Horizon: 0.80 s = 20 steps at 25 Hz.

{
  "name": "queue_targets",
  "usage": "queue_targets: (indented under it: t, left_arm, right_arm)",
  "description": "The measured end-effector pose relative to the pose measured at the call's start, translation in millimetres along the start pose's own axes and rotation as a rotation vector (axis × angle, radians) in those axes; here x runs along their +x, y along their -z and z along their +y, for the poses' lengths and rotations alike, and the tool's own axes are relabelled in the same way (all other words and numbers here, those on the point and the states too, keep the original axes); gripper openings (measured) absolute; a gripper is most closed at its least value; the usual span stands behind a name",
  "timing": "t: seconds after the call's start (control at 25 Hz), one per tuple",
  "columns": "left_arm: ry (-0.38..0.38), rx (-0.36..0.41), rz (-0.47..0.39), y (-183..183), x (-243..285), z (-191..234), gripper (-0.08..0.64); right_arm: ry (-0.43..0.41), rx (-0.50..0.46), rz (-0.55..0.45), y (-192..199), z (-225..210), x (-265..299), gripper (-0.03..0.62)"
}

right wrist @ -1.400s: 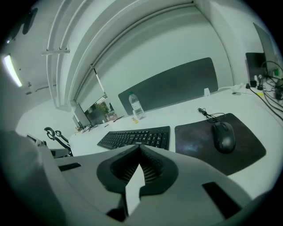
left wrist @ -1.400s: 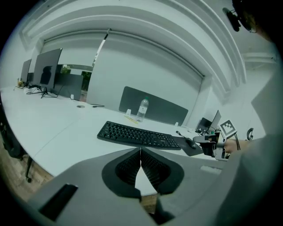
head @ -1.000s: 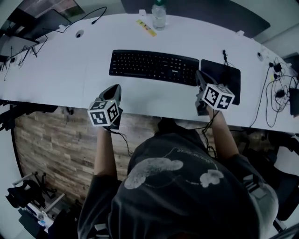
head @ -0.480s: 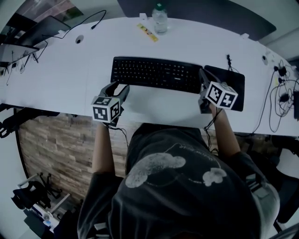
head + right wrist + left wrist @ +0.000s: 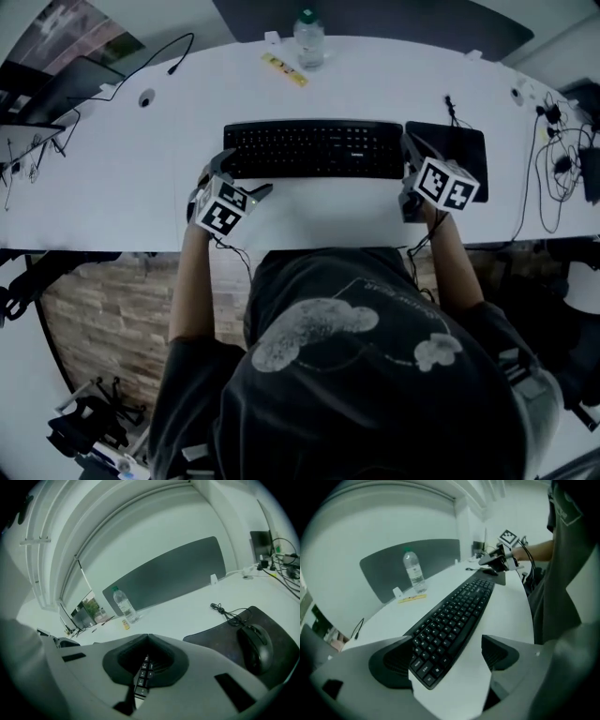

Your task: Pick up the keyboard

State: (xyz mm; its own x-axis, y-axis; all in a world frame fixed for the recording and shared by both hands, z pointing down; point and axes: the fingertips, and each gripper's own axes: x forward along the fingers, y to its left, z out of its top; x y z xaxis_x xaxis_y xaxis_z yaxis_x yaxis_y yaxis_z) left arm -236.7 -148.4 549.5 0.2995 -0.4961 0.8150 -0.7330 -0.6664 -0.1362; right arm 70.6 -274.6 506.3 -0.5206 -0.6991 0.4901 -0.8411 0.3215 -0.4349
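Observation:
A black keyboard (image 5: 314,148) lies flat on the white desk (image 5: 122,169). My left gripper (image 5: 236,176) is at its left end. In the left gripper view the keyboard (image 5: 454,616) runs away from me, with its near end between the two jaws of the left gripper (image 5: 445,660). The jaws are opening and neither pad presses on it. My right gripper (image 5: 410,150) sits at the keyboard's right end, beside the mouse pad. In the right gripper view its jaws (image 5: 147,637) are shut, and a few keyboard keys (image 5: 143,673) show through the slit below them.
A water bottle (image 5: 308,39) and a yellow strip (image 5: 283,68) stand at the desk's far edge. A dark mouse pad (image 5: 450,155) with a mouse (image 5: 255,648) lies right of the keyboard. Cables (image 5: 553,141) trail at the far right. Monitors stand at the left.
My left gripper moved up to the keyboard's left end, rolled over and opened its jaws around that end. My right gripper crept a little closer to the right end, still shut.

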Motion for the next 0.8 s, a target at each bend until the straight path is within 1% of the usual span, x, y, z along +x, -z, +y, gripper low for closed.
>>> queue_targets:
  t: [0.04,0.12,0.28,0.36,0.44,0.56,0.68,0.8]
  left_arm:
    - [0.001,0.052,0.022,0.9,2.8,3.7,0.443]
    - [-0.002,0.125,0.048,1.5,9.5,12.6,0.451]
    - [0.013,0.216,0.069,0.6,23.2,25.4,0.466]
    - [0.035,0.271,0.082,0.3,29.4,27.1,0.482]
    - [0.067,0.32,0.118,4.3,34.9,27.3,0.494]
    - [0.113,0.367,0.176,13.8,43.5,29.4,0.5]
    - [0.151,0.383,0.183,12.6,50.1,31.8,0.528]
    - [0.205,0.39,0.201,12.1,54.3,32.9,0.554]
  right_arm:
    - [0.008,0.0,-0.006,-0.6,2.1,-1.0,-0.01]
    - [0.024,-0.001,-0.017,-1.2,5.3,-3.3,-0.011]
    - [0.053,0.009,-0.026,3.5,8.4,-9.1,-0.011]
    - [0.07,0.013,-0.027,6.3,8.8,-12.5,-0.011]
    - [0.083,0.016,-0.031,7.6,10.0,-15.0,-0.011]
    - [0.099,0.02,-0.041,8.8,12.1,-17.5,-0.011]
    - [0.12,0.023,-0.043,10.5,11.3,-20.7,-0.011]
    - [0.134,0.027,-0.042,12.7,13.4,-19.6,-0.011]
